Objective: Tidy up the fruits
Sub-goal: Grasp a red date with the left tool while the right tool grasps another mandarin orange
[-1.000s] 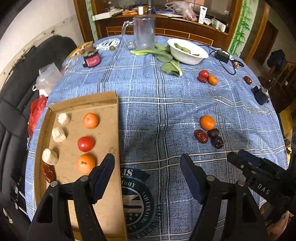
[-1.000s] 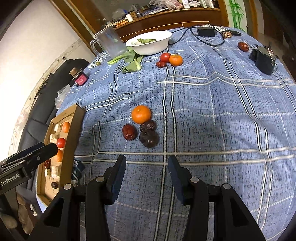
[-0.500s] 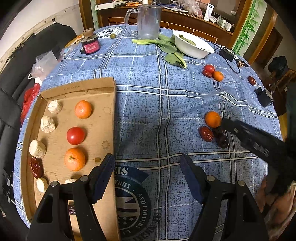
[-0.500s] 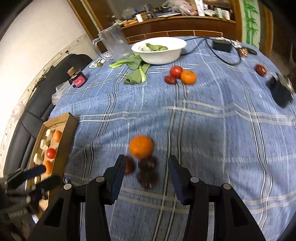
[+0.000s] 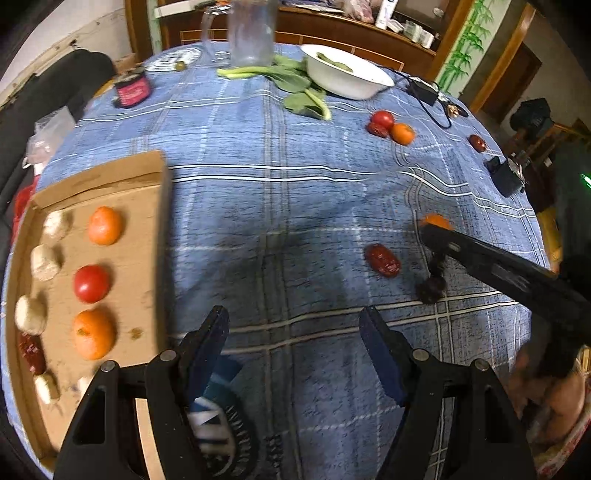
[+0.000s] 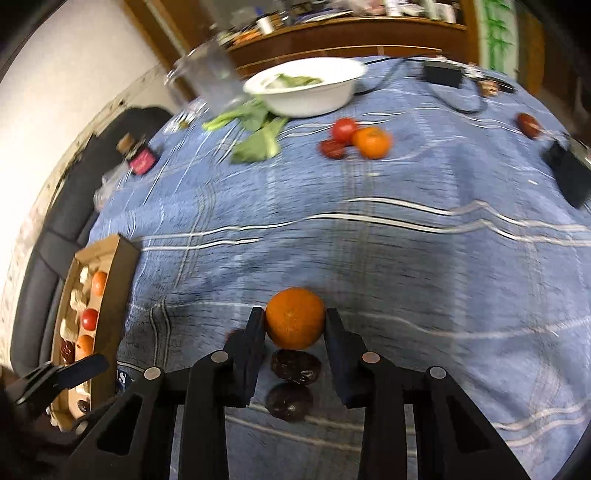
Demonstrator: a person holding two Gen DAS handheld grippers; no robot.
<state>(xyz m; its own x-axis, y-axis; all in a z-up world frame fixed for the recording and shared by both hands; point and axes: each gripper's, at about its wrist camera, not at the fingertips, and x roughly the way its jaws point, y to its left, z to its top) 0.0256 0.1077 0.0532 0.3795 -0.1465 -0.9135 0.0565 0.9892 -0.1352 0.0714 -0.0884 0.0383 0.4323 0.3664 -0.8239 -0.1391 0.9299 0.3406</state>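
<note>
An orange (image 6: 295, 317) lies on the blue tablecloth between the fingertips of my right gripper (image 6: 294, 322). Its jaws are closing and both pads touch the fruit's sides. Two dark dates (image 6: 295, 366) lie just behind the orange, between the fingers. In the left wrist view the right gripper (image 5: 480, 258) covers most of that orange (image 5: 436, 220); a red date (image 5: 383, 260) lies to its left. My left gripper (image 5: 293, 332) hangs open over the cloth, holding nothing, beside the cardboard tray (image 5: 147, 173). The tray holds two oranges, a tomato (image 5: 91, 282), a red date and several pale lumps.
At the far side stand a white bowl (image 5: 347, 74), a clear jug (image 5: 251, 29) and leafy greens (image 5: 299, 88). A tomato, date and orange cluster (image 5: 384, 120), a lone date (image 5: 477, 143), a black box (image 5: 506, 177) and a pink jar (image 5: 131, 88) also sit on the cloth.
My right gripper has moved forward over the dark dates to the orange, and its jaws have narrowed onto it. My left gripper has sunk closer to the table, still open.
</note>
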